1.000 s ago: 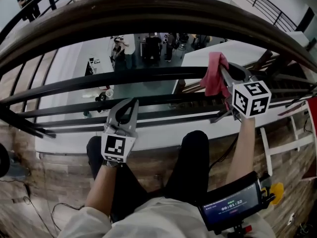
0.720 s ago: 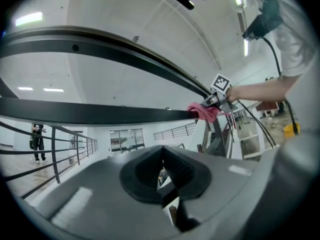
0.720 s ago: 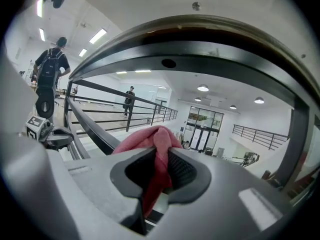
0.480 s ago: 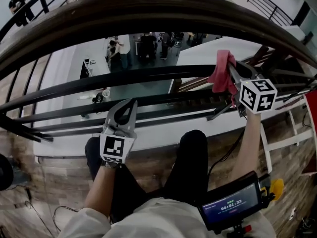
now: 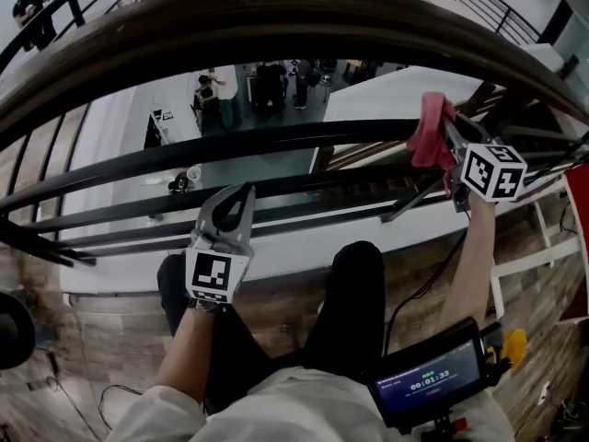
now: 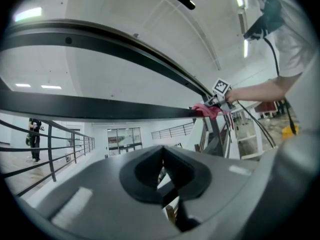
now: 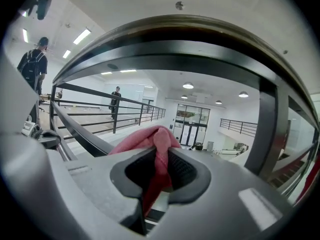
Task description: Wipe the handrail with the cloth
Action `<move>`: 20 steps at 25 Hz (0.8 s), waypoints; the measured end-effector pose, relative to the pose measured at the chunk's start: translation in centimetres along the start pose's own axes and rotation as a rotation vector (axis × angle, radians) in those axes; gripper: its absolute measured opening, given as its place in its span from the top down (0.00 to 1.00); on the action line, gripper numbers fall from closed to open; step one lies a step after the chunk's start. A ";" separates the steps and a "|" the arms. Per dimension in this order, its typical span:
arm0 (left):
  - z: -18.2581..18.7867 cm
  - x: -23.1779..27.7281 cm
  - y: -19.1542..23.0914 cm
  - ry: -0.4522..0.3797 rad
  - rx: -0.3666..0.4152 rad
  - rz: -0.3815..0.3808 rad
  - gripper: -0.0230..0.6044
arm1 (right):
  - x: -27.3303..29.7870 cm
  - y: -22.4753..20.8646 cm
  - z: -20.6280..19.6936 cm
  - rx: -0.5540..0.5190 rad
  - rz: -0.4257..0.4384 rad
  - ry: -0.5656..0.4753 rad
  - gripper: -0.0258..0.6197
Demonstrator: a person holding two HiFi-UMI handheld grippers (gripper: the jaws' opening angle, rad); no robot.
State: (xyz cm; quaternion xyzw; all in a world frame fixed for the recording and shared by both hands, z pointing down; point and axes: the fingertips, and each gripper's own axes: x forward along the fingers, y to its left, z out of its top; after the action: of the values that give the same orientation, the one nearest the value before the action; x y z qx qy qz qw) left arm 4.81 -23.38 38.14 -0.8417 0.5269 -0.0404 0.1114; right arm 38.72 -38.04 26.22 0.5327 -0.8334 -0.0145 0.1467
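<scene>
One handrail (image 5: 276, 12), dark brown and broad, curving across the whole top of the head view. Same handrail (image 7: 190, 31) seen from beneath as a wide arch in the right gripper view, and as a long dark band (image 6: 100, 41) in the left gripper view.

Several black bars (image 5: 230, 144) below it, roughly parallel, with slanted posts at far right.

One lower floor (image 5: 120, 136), pale, visible through the bars, with a small group of people (image 5: 276, 81) far below.

One wood-plank floor (image 5: 110, 339) on the near side, with the person's two legs (image 5: 359, 293) in dark trousers at centre.

One right gripper (image 5: 446, 134), raised at upper right just under the handrail, marker cube toward the camera. Jaws clamped tight on the cloth, a fold pinched between the pads and bulging above them.

One left gripper (image 5: 244, 193), lower and left of centre, well apart from the right one, pointing up at the bars. Jaws pressed together, nothing between them.

One cloth (image 5: 428, 134), pink-red, bunched in the right gripper's jaws, in front of the uppermost black bar and below the handrail. Same cloth (image 6: 206, 110) against that bar's end in the left gripper view. Contact with the handrail itself not discernible.

One lit screen (image 5: 428, 380), dark blue, near the right forearm.

One yellow object (image 5: 513, 348) at lower right, too small to identify.
</scene>
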 end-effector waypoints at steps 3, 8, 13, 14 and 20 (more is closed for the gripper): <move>0.0 0.0 0.0 0.001 0.002 -0.002 0.95 | -0.1 -1.6 -0.3 0.013 -0.037 0.001 0.86; -0.1 0.0 0.0 0.002 0.001 -0.002 0.95 | -0.8 -5.0 -1.1 0.022 -0.138 0.010 0.86; -0.2 -0.1 0.1 0.008 0.005 -0.004 0.95 | -0.9 -7.1 -1.5 0.046 -0.175 0.031 0.86; -0.3 -0.1 0.1 0.009 0.006 -0.005 0.95 | -1.0 -7.3 -1.6 0.051 -0.179 0.033 0.86; -0.5 0.0 0.1 0.013 0.007 -0.007 0.95 | -1.3 -9.0 -2.1 0.066 -0.224 0.042 0.86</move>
State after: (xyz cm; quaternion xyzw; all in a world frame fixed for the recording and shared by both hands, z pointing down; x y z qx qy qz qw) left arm 4.63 -23.49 38.61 -0.8428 0.5245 -0.0481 0.1107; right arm 47.78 -40.48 26.34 0.6273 -0.7653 0.0078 0.1442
